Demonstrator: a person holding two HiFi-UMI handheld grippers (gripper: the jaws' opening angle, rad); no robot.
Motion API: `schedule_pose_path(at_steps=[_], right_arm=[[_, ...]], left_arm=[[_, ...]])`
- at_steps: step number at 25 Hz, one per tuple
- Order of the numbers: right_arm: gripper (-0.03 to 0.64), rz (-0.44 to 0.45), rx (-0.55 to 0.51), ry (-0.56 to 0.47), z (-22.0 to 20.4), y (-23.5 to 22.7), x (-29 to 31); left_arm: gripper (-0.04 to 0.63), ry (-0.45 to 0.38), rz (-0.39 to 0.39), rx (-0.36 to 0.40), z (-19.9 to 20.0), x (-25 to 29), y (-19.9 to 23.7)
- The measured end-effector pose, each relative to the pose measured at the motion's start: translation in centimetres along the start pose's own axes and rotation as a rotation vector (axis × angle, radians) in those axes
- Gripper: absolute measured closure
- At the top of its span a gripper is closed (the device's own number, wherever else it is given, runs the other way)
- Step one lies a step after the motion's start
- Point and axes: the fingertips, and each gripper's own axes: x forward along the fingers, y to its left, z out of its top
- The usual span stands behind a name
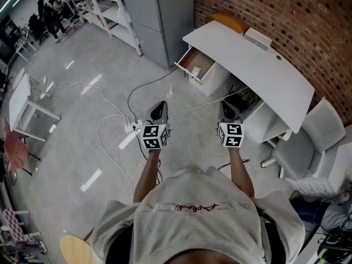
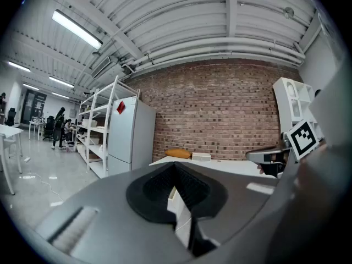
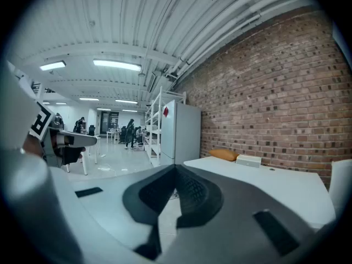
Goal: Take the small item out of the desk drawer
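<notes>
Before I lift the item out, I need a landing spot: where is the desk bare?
The white desk top is bare from the white box to the end near the grey chair. Crowded: the far end, with the orange object and that box.

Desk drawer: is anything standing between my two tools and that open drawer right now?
Nothing visible blocks it. Between the left tool, the right tool and the open white desk drawer lies only grey floor with thin cables flat on it. Both tools are shut, empty.
</notes>
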Motion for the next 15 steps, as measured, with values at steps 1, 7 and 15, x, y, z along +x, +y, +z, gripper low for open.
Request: schedule_pose_path(at_steps=[1, 7, 15], right_arm=[[0.606, -0.001, 0.0, 0.0, 0.0, -0.1, 0.0], [0.606, 0.0, -0.001, 0.004, -0.5, 0.0, -0.3], [0.606, 0.002, 0.007, 0.014, -1.0, 0.0, -1.1]], left_arm=[[0.586, 0.001, -0.001, -0.001, 0.0, 0.1, -0.1], [0.586, 0.005, 0.0, -0.014, -0.5, 0.2, -0.1], [0.586, 0.016, -0.008, -0.02, -1.0, -0.2, -0.9]])
